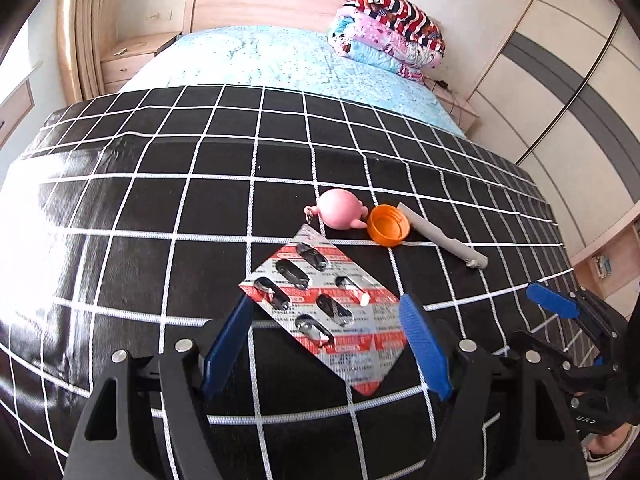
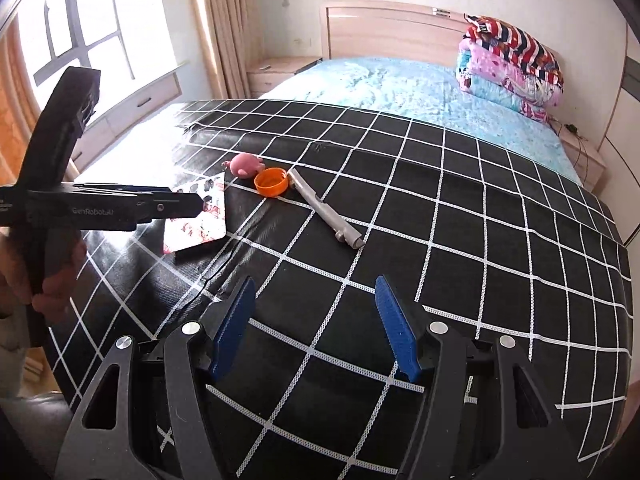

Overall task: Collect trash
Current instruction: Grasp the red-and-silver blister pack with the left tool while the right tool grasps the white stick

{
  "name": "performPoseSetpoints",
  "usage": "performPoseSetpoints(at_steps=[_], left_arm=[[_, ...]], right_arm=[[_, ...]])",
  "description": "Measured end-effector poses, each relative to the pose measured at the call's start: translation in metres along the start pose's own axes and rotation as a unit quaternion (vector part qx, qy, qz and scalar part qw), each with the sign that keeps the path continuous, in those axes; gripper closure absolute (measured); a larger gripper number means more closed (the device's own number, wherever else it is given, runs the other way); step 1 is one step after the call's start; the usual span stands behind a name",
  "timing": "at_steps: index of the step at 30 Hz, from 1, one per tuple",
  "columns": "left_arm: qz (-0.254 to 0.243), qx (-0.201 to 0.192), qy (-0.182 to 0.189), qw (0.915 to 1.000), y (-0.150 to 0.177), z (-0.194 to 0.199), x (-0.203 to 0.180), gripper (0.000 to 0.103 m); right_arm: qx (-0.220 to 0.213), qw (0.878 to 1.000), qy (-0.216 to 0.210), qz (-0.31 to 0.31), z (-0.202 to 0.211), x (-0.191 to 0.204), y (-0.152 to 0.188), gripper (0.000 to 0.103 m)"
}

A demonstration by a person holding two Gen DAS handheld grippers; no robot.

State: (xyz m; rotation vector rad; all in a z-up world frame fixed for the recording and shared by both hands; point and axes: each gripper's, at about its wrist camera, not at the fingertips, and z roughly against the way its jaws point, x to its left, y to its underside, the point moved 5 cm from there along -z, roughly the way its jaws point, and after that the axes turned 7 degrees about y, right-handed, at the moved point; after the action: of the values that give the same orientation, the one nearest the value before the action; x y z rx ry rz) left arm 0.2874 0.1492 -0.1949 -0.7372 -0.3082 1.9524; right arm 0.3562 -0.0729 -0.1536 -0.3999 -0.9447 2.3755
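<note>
Black cloth with a white grid [image 1: 168, 184] covers the foot of a bed; pale blue patterned sheet [image 1: 280, 60] beyond it, folded striped and pink quilts [image 1: 388, 36] stacked at the headboard end, toward 1 o'clock in the left wrist view.

Four small items lie on the grid cloth. A silver blister pack with red print and emptied pockets [image 1: 320, 308] lies flat at centre, tilted corner-on. At 12 o'clock from it, a round pink toy keychain [image 1: 340, 210]. Just at the toy's 3 o'clock, touching or nearly so, an orange plastic bottle cap [image 1: 388, 224], open side up. At 3 o'clock of the cap, a grey cylindrical tube [image 1: 440, 236] lies diagonally.

Left gripper [image 1: 324, 312]: blue-padded jaws stand wide apart, one on each side of the blister pack's near half; pads clear of the pack, nothing gripped. From the right wrist view it [image 2: 200, 205] hangs over the pack [image 2: 200, 220], a hand [image 2: 52, 276] on its handle.

Right gripper [image 2: 316, 292]: jaws moderately apart, empty, over bare cloth at 6 o'clock of the grey tube [image 2: 326, 214], well apart from it.
</note>
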Motion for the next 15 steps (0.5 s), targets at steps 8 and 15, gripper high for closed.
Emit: performPoseSetpoints(at_steps=[8, 15], left_arm=[[-0.035, 0.020, -0.047, 0.9981, -0.016, -0.020, -0.007, 0.025], [-0.094, 0.033, -0.091, 0.9908, -0.014, -0.036, -0.020, 0.022]], right_arm=[[0.014, 1.000, -0.008, -0.005, -0.022, -0.011, -0.015, 0.041], [0.013, 1.000, -0.015, 0.001, -0.037, -0.013, -0.025, 0.041]])
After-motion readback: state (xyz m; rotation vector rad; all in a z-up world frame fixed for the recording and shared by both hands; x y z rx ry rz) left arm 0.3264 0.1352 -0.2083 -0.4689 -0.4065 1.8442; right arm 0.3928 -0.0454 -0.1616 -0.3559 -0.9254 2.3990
